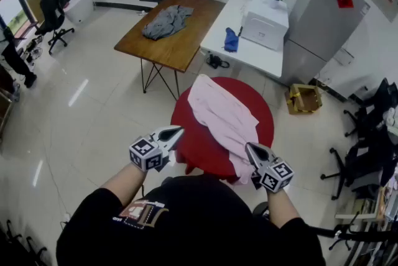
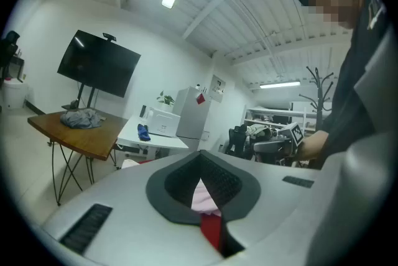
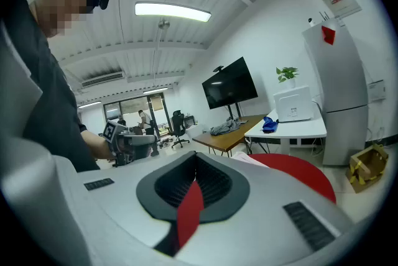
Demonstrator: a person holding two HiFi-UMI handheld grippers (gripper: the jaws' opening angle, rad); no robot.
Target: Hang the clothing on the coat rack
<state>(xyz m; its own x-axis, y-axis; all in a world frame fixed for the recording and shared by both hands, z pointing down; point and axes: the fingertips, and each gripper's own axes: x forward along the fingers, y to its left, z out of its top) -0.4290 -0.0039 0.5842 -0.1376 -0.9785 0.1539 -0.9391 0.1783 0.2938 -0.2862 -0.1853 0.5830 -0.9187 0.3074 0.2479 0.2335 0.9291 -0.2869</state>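
In the head view, the pink clothing [image 1: 224,119] lies draped over the round red table [image 1: 199,148], hanging past its near rim. The left gripper [image 1: 176,132] and the right gripper [image 1: 251,149] sit at that near edge, one on each side of the cloth, both pressed together and pinching nothing. A wooden table [image 1: 180,41] beyond carries a grey garment [image 1: 165,21]. In the left gripper view, the jaws meet with no gap; pink cloth and red tabletop show just past them, and a coat rack [image 2: 318,81] stands far off. In the right gripper view, the jaws are likewise together and empty, over the red top.
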